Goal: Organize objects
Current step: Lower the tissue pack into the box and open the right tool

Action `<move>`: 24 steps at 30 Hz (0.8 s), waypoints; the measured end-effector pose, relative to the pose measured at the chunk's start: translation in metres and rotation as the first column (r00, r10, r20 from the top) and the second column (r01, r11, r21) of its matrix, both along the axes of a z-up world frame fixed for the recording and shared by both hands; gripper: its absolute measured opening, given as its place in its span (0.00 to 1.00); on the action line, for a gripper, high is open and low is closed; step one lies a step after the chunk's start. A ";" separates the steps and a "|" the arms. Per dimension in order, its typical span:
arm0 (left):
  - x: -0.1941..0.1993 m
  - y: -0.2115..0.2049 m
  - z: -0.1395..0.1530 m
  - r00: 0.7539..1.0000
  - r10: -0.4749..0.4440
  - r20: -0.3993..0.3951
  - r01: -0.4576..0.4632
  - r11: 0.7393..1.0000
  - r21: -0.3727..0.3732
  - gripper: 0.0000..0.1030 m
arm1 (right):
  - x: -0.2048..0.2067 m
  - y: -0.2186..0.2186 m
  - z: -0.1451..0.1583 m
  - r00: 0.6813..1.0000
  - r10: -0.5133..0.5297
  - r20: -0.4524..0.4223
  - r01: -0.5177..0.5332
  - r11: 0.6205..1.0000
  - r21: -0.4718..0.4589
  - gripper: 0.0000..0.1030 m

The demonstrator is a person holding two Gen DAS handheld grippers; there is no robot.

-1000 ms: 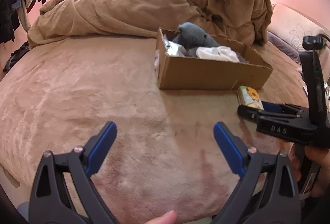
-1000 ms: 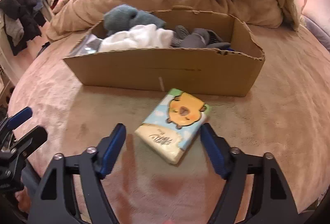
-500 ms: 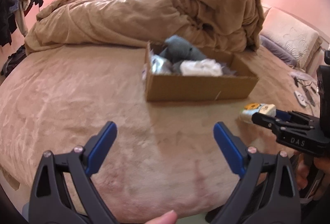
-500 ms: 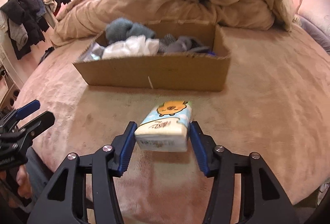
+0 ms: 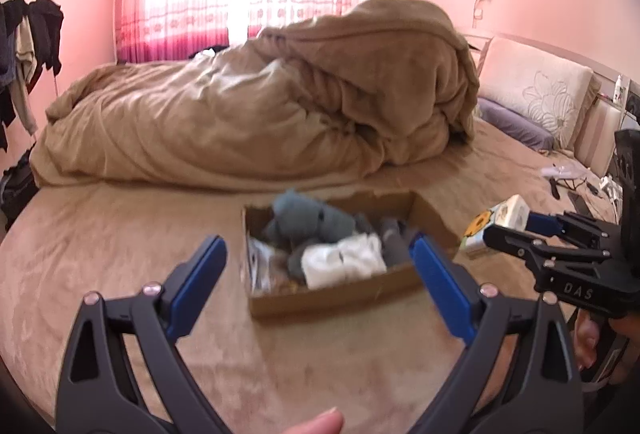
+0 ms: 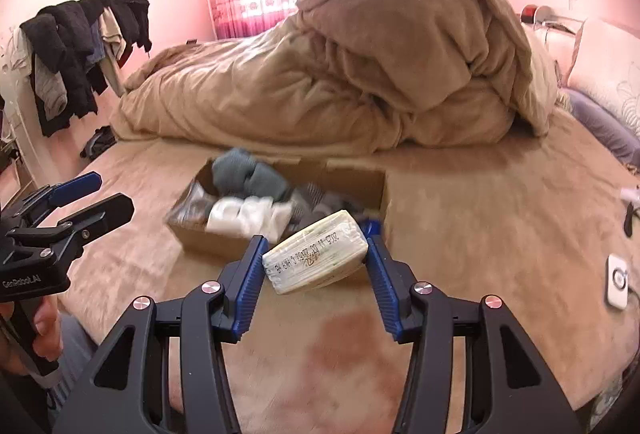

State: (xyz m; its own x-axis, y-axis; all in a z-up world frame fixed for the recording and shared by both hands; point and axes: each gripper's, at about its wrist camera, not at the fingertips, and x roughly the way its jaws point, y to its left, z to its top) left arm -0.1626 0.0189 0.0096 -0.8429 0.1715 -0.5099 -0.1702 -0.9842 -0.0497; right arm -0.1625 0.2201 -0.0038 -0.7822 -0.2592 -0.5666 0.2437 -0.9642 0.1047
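Note:
My right gripper [image 6: 314, 258] is shut on a tissue pack [image 6: 316, 256], white with a cartoon print, and holds it in the air just in front of the cardboard box [image 6: 200, 238]. In the left wrist view the pack [image 5: 494, 224] shows at the right, beside the box [image 5: 332, 296]. The box holds grey socks [image 5: 304, 220], white cloth [image 5: 344, 260] and a clear bag [image 5: 260, 266]. My left gripper [image 5: 320, 266] is open and empty, raised above the bed before the box.
A heaped tan duvet [image 5: 280, 114] lies behind the box on the brown bed [image 5: 100, 234]. Pillows [image 5: 536, 94] lie at the right. Clothes [image 6: 80, 46] hang at the left. A white device [image 6: 618, 280] and cables lie at the bed's right edge.
My right gripper closed on the tissue pack and lifted it off the bed toward the box. Both grippers rose and pulled back, so the box looks farther and lower.

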 end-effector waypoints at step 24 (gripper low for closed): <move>-0.087 -0.024 -0.050 0.987 0.021 0.157 -0.031 0.998 0.060 0.93 | -0.108 -0.016 -0.059 0.994 -0.073 0.085 0.069 0.997 0.047 0.54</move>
State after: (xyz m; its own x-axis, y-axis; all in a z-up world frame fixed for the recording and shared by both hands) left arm -0.2499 -0.0050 -0.0407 -0.7583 0.1859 -0.6249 -0.1300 -0.9823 -0.1345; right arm -0.2709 0.2039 -0.0626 -0.7449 -0.1784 -0.6429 0.1666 -0.9828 0.0796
